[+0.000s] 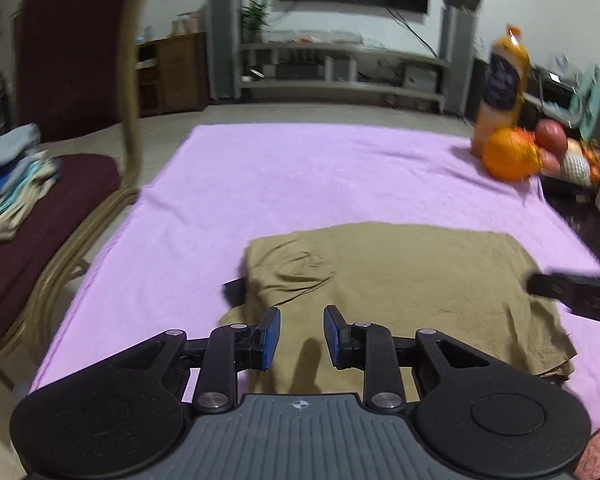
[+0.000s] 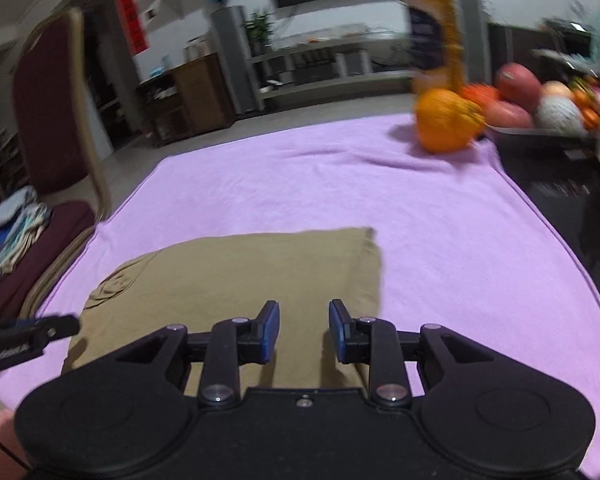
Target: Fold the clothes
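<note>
Olive-tan garment [image 1: 400, 280] — folded, lying flat on the lilac cloth [image 1: 280, 184].

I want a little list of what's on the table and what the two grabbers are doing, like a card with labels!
cover: lilac towel-like cloth spread over the table
garment: folded olive-brown cloth garment, lying flat on the cover
left gripper: open, nothing between its fingers, above the garment's near edge
right gripper: open, holding nothing, above the garment
fruit: round orange at the far right corner, beside a tall orange juice bottle
chair: dark red padded chair on the left, holding a pile of folded clothes
</note>
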`<move>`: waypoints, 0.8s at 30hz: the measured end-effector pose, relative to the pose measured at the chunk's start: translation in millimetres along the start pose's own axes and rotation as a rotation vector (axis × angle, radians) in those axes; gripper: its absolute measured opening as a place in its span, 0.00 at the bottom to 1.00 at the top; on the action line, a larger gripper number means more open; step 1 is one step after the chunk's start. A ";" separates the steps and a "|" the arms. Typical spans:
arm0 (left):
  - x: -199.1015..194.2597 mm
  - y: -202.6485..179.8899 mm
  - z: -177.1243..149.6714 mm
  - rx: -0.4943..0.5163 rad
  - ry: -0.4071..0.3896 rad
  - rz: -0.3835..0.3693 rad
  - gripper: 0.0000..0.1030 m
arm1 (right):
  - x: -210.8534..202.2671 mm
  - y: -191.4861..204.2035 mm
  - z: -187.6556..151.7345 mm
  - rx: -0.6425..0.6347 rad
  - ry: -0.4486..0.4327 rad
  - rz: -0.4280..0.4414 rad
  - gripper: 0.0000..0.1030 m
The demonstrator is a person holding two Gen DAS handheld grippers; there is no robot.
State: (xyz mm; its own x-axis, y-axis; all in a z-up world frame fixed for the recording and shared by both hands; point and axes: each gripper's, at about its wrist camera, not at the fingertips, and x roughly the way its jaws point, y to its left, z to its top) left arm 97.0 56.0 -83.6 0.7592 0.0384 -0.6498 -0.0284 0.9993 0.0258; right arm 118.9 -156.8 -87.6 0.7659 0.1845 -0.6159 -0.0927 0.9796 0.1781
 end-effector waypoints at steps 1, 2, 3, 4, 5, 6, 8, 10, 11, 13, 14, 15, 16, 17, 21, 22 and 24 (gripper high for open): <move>7.5 -4.1 -1.2 0.020 0.016 0.011 0.26 | 9.2 8.6 3.2 -0.044 0.001 -0.002 0.26; 14.8 -7.9 -2.7 0.041 0.033 0.021 0.26 | 18.3 15.9 4.9 -0.086 0.004 -0.007 0.26; 20.6 -9.3 -7.3 0.063 0.050 0.028 0.26 | 25.8 20.4 2.1 -0.127 0.023 -0.013 0.26; 20.3 -9.6 -13.1 0.082 0.054 0.032 0.26 | 32.8 24.1 -2.2 -0.168 0.047 -0.019 0.26; 20.0 -10.0 -18.9 0.102 0.057 0.037 0.27 | 39.7 27.7 -6.5 -0.209 0.071 -0.026 0.26; 19.6 -10.4 -24.7 0.122 0.060 0.041 0.27 | 43.7 29.4 -14.2 -0.252 0.101 -0.037 0.26; 14.4 -9.6 -33.4 0.141 0.068 0.049 0.27 | 33.6 24.4 -31.1 -0.287 0.102 -0.051 0.26; 5.5 -4.4 -38.1 0.123 0.080 0.044 0.27 | 15.5 11.5 -38.2 -0.223 0.120 -0.052 0.26; 1.2 -2.0 -40.3 0.114 0.082 0.039 0.27 | 6.5 4.3 -40.9 -0.187 0.131 -0.044 0.26; -8.1 0.5 -42.5 0.106 0.082 0.032 0.28 | -12.4 -6.8 -43.4 -0.131 0.143 -0.057 0.28; -13.1 0.7 -43.4 0.106 0.084 0.029 0.28 | -21.2 -10.7 -43.9 -0.110 0.147 -0.063 0.28; -18.1 0.9 -44.5 0.105 0.086 0.026 0.28 | -29.7 -14.2 -44.1 -0.090 0.149 -0.067 0.28; -23.6 1.1 -46.7 0.104 0.087 0.023 0.28 | -37.9 -17.4 -43.9 -0.068 0.144 -0.069 0.28; -29.0 1.3 -48.9 0.102 0.087 0.020 0.28 | -45.3 -19.8 -43.7 -0.047 0.131 -0.070 0.28; -49.5 9.8 -50.9 0.041 0.052 0.007 0.28 | -62.9 -27.8 -41.3 0.039 0.069 -0.049 0.28; -54.7 12.9 -49.3 0.019 0.034 0.001 0.28 | -64.2 -28.0 -41.1 0.054 0.059 -0.037 0.25; -62.0 16.5 -45.6 -0.020 0.003 -0.023 0.28 | -60.9 -25.0 -39.8 0.065 0.047 -0.002 0.17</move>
State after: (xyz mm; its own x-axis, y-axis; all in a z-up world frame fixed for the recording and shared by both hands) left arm 19.8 70.1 -77.6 0.7581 0.0154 -0.6520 -0.0242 0.9997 -0.0045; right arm 49.2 -189.4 -85.1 0.7350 0.1873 -0.6517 -0.0486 0.9732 0.2248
